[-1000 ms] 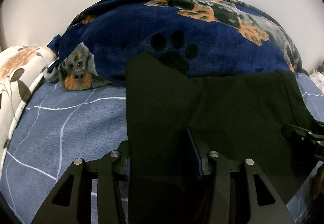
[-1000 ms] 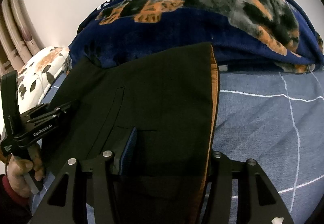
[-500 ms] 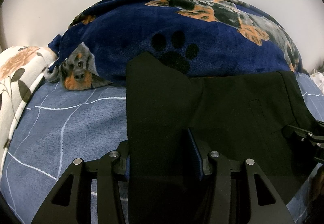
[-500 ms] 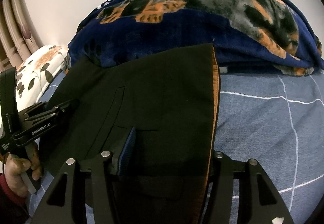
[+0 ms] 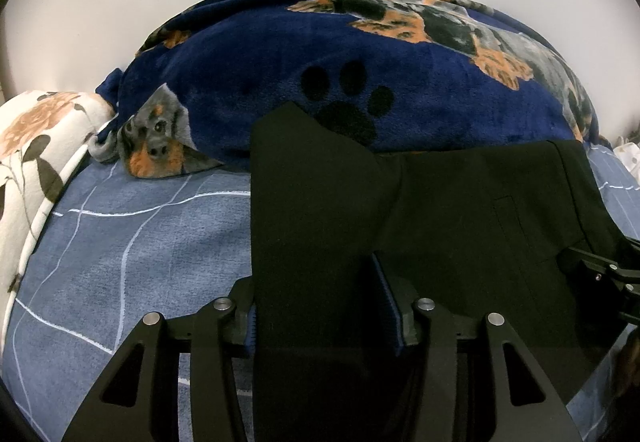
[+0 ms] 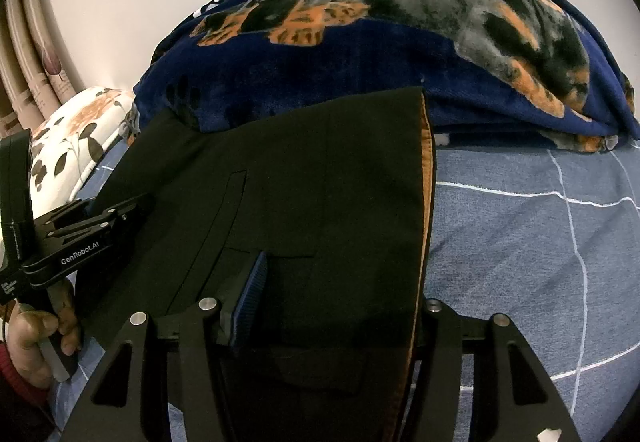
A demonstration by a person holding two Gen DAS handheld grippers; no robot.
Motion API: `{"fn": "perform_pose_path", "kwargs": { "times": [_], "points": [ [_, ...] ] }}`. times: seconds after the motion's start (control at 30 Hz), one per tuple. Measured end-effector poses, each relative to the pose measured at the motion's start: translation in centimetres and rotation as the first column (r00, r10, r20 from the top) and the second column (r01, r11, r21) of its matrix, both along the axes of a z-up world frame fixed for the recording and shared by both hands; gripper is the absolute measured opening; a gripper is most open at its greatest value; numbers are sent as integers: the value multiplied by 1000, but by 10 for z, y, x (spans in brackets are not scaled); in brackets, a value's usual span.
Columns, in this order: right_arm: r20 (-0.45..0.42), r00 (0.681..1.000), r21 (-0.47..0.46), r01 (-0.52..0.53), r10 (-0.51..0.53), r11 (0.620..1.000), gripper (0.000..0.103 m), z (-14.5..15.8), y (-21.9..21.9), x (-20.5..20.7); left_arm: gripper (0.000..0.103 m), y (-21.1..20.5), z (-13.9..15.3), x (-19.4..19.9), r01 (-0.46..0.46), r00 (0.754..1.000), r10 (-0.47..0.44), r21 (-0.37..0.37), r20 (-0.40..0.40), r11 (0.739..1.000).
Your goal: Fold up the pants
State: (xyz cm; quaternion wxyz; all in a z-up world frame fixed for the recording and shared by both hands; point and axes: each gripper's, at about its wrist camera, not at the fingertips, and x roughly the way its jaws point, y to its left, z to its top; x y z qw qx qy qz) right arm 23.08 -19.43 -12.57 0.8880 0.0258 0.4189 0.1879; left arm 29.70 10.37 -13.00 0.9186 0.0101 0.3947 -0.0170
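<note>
The black pants (image 5: 420, 226) are spread on the blue checked bed sheet (image 5: 132, 242), with their far edge lying against the dark blue dog blanket (image 5: 248, 82) at the back. A flowered pillow (image 5: 32, 146) is seen at the left side. The left gripper (image 5: 322, 306) is placed at the left edge of the pants, where a doubled layer of cloth is seen between its two pads. The right gripper (image 6: 336, 298) is placed at the other edge, where an orange-brown lining strip (image 6: 425, 178) is shown along the hem. Both sets of jaws are about half open with cloth between them, but whether the cloth is really pinched cannot be told, since the pads are partly hidden by the dark cloth. The left gripper is held by a hand (image 6: 36, 338) with a red sleeve. The pants are judged to be light, soft and floppy, so they will sag and slide if held in one spot only. They are not easily broken. The cloth looks smooth and may slip, so it is best gripped at both outer edges, through all layers at once, and lifted evenly.
</note>
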Motion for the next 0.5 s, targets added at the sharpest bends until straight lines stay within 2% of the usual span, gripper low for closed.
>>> {"fn": "perform_pose_path", "kwargs": {
  "times": [0.5],
  "points": [
    [2,1000,-7,-3,3,1000,55,0,1,2,51,0,-1,0,0,1000,0,2,1,1000]
  ]
}}
